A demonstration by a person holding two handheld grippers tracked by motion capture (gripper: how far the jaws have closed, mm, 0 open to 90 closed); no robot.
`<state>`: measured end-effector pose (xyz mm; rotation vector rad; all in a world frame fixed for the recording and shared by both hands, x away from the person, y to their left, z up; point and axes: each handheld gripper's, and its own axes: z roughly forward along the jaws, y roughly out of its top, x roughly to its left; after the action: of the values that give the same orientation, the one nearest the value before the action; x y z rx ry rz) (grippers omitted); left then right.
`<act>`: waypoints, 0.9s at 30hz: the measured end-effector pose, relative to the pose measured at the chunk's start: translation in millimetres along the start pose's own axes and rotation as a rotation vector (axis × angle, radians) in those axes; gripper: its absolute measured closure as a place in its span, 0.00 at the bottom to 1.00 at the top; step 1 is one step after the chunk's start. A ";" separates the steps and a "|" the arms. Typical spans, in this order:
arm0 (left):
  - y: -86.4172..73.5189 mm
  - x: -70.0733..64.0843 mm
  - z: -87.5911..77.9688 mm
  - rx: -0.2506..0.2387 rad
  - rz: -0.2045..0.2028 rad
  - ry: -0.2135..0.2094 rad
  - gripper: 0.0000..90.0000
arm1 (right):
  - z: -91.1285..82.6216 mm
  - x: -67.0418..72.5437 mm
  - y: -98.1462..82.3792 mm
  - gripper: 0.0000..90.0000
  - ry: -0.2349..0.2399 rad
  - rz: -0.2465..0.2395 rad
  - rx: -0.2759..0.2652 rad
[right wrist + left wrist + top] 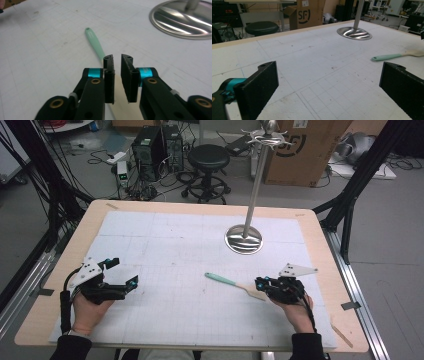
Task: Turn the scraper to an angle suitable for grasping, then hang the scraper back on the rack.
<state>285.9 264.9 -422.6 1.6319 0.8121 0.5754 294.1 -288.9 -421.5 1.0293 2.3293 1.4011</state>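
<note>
While spatula (235, 284) lies on counter (200, 210): right tool (117, 61) slightly parted above it, gripping nothing; left tool (325, 85) wide open.

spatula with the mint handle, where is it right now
In the high view the spatula lies flat on the white mat, right of centre, in front of the metal stand's round base; its wooden blade end sits at the right gripper.
</note>
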 end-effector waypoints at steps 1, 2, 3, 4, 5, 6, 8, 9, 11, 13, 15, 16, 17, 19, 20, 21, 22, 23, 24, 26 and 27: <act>0.0 0.1 0.0 0.000 -0.001 -0.001 0.03 | -4.7 -2.7 -3.2 0.77 0.007 -0.006 0.001; 0.0 0.3 0.1 -0.001 0.000 -0.002 0.03 | -9.0 -5.2 -6.2 0.72 0.006 -0.018 0.000; -0.1 0.4 0.4 -0.002 0.000 0.000 0.03 | -13.1 -7.0 -9.2 0.66 0.002 -0.021 0.001; -0.1 0.7 0.5 0.000 0.000 -0.002 0.03 | -16.9 -9.9 -12.1 0.59 0.010 -0.019 0.004; -0.3 0.7 0.6 0.001 -0.001 0.000 0.03 | -22.8 -16.5 -18.1 0.47 0.049 0.009 0.012; -0.3 0.7 0.6 0.000 0.000 0.000 0.03 | -22.8 -16.5 -18.1 0.47 0.049 0.009 0.012; -0.2 0.7 0.5 0.001 0.001 -0.002 0.03 | -26.9 -22.7 -23.5 0.37 0.071 0.055 0.012; -0.2 0.5 0.5 0.001 0.001 0.001 0.03 | -28.8 -28.2 -26.2 0.26 0.084 0.118 -0.001; -0.1 0.1 0.2 0.003 0.003 0.001 0.03 | -29.1 -29.7 -26.3 0.21 0.080 0.128 -0.009; -0.2 -0.5 0.1 0.001 0.001 0.001 0.03 | -29.1 -29.0 -24.8 0.14 0.061 0.119 -0.016; -0.2 -0.5 -0.5 0.007 0.006 0.000 0.03 | -28.1 -25.6 -21.6 0.09 0.047 0.101 -0.009; -0.3 -0.6 -0.4 0.005 0.008 -0.004 0.03 | -27.8 -23.6 -19.6 0.07 0.042 0.088 -0.016; -0.4 -0.8 -0.5 0.005 0.007 -0.004 0.03 | -27.9 -21.8 -17.6 0.02 0.037 0.077 -0.021; -0.6 -0.4 -1.0 0.008 0.011 -0.003 0.03 | -28.3 -18.6 -12.7 0.00 0.038 0.045 -0.028; -0.7 -0.5 -1.2 0.007 0.008 -0.002 0.03 | -28.6 -16.9 -10.0 0.00 0.038 0.024 -0.027; -0.7 -0.5 -1.6 0.003 0.004 -0.002 0.03 | -28.7 -14.8 -7.2 0.00 0.038 0.011 -0.026; -0.6 -0.2 -2.0 0.003 0.006 -0.002 0.03 | -28.0 -13.2 -4.4 0.00 0.042 -0.004 -0.019; -0.6 0.0 -2.2 0.002 0.007 -0.001 0.03 | -27.3 -11.2 -1.6 0.00 0.042 -0.015 -0.011; -0.6 -0.1 -2.5 0.003 0.006 0.001 0.03 | -26.1 -9.6 1.1 0.00 0.038 -0.030 -0.004; -0.6 -0.3 -2.5 0.002 0.006 0.000 0.03 | -23.8 -6.6 6.5 0.00 0.040 -0.049 0.007; -0.6 -0.6 -2.5 0.001 0.004 0.002 0.03 | -22.6 -5.6 9.2 0.00 0.038 -0.058 0.008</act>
<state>283.5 266.1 -422.6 1.6345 0.8109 0.5794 290.5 -305.2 -402.9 0.9370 2.3744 1.4025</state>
